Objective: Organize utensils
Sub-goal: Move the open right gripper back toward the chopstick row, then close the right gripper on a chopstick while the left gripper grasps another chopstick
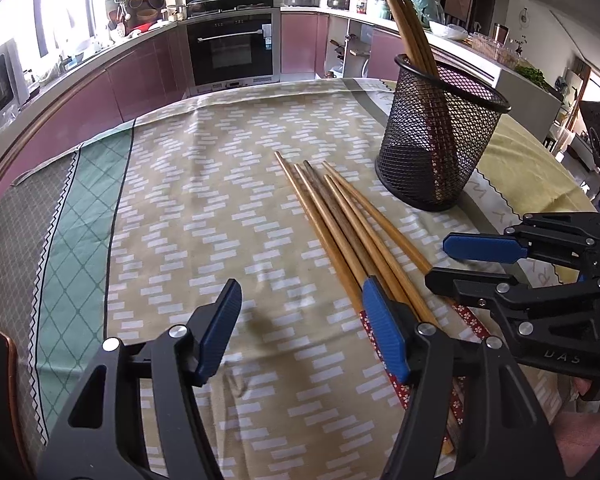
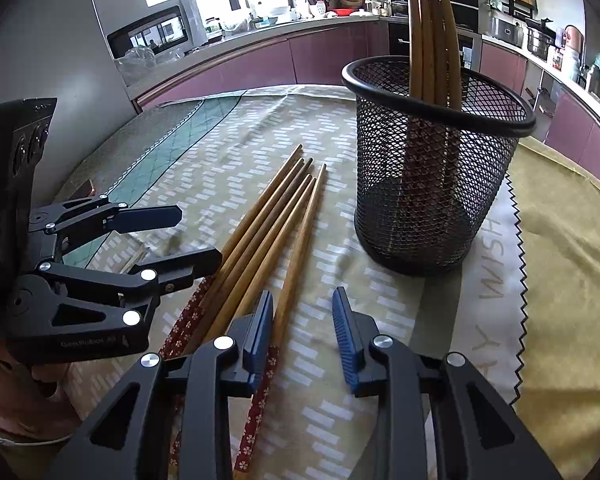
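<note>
Both grippers, left gripper (image 1: 300,328) and right gripper (image 2: 302,340), gape empty over the chopsticks (image 2: 268,232) lying bunched near the mesh holder (image 2: 432,168) (four already inside). Grabbing one may scatter its neighbours, which seem to touch.

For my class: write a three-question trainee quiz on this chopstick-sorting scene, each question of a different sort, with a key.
1. True or false: the mesh holder already has chopsticks standing in it.
2. How many loose chopsticks lie on the tablecloth? A) two B) five C) nine
3. Fill in: both the left gripper and the right gripper are ____.

Key: 1 true; 2 B; 3 open.
</note>
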The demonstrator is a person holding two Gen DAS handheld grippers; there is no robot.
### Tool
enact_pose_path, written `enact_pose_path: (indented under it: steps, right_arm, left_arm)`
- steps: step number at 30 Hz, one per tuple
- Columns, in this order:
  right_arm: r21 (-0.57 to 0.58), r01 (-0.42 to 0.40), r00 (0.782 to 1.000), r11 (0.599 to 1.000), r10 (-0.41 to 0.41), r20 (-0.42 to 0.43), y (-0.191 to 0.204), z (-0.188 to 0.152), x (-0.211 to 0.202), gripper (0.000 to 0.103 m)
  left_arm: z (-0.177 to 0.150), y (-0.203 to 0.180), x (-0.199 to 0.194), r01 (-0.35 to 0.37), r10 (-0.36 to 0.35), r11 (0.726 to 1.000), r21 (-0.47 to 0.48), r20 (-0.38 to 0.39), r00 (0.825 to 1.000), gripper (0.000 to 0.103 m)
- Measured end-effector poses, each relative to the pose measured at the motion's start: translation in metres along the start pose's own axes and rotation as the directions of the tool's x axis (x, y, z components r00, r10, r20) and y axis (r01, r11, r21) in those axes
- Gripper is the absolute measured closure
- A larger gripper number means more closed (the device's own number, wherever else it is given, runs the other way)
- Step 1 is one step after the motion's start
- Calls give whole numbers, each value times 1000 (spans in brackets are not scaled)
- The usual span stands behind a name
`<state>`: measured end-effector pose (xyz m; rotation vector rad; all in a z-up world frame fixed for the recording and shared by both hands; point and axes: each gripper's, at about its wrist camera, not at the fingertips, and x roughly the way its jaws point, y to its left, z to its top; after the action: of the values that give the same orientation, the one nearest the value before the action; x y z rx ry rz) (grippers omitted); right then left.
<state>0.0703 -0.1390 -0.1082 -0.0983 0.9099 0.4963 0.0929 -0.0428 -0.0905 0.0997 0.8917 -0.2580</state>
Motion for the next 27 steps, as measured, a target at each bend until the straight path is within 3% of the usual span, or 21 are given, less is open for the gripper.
enact_pose_path:
  steps: [8,16,20,27]
  right_arm:
    - [-1,4,1000,1000,-4,0,-1,1,-1,77]
    - [-2,6,1000,1000,-6,0,-4,1,-1,79]
    - [-9,10,1000,1000,-10,0,-4,0,-2,79]
    - [-19,21,1000,1000,-21,5,-4,5,3,80]
  left_arm:
    - [0,0,1,20,-20,1000,3,-1,1000,49]
    - [2,-1,3,26,-26,1000,16,-15,1000,46]
    - [4,-2,10,-9,10,1000,26,-30,999,56]
    - [12,0,14,-9,9,1000,19,-35,999,56]
